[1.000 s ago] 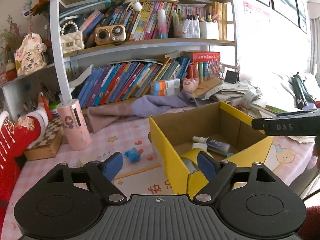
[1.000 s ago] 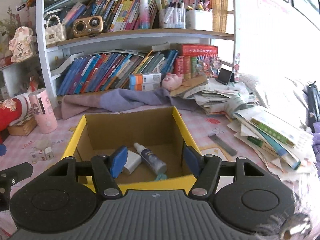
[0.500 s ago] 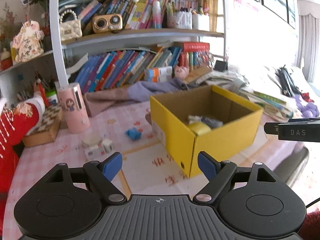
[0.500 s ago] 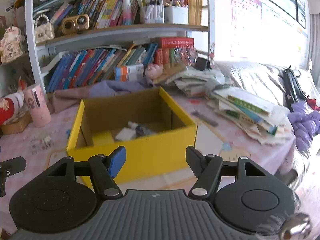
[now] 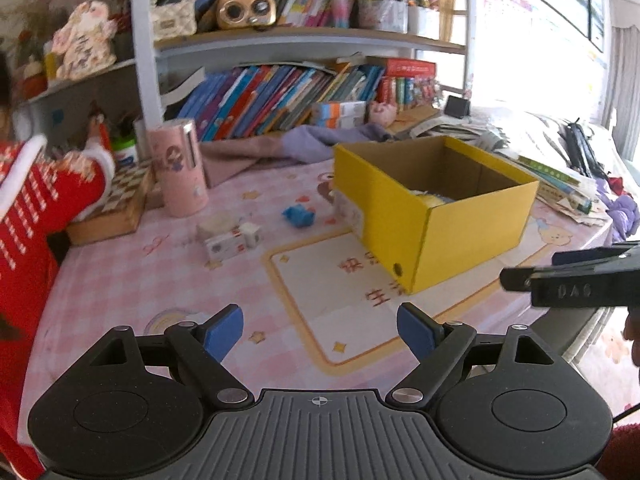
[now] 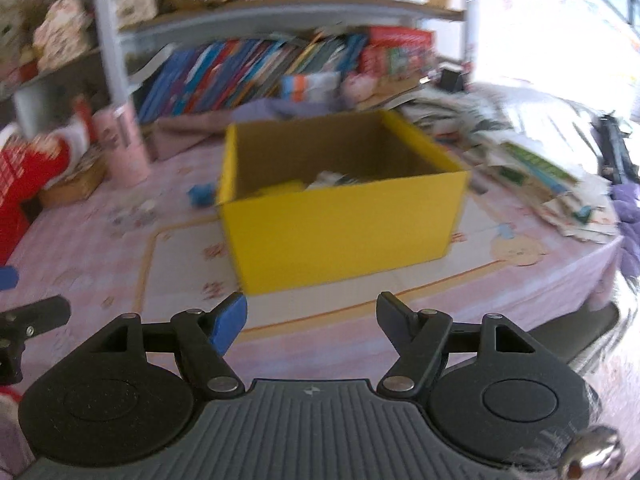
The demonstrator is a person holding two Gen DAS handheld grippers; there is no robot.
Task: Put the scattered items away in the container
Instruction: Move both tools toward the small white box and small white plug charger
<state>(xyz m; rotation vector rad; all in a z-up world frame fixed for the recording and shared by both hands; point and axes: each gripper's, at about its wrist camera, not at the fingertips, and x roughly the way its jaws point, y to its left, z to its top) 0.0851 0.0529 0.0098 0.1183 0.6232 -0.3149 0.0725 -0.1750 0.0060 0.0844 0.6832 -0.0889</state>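
The yellow box (image 5: 436, 216) sits on the pink tabletop (image 5: 120, 280) with some items already inside. A blue toy (image 5: 299, 215) and small white boxes (image 5: 230, 238) lie loose just left of it. The left gripper (image 5: 320, 332) has its jaws spread and empty; the right gripper (image 6: 310, 320) is empty, jaws opening. Best bring the left one low over the blue toy, straddle it squarely, then close.
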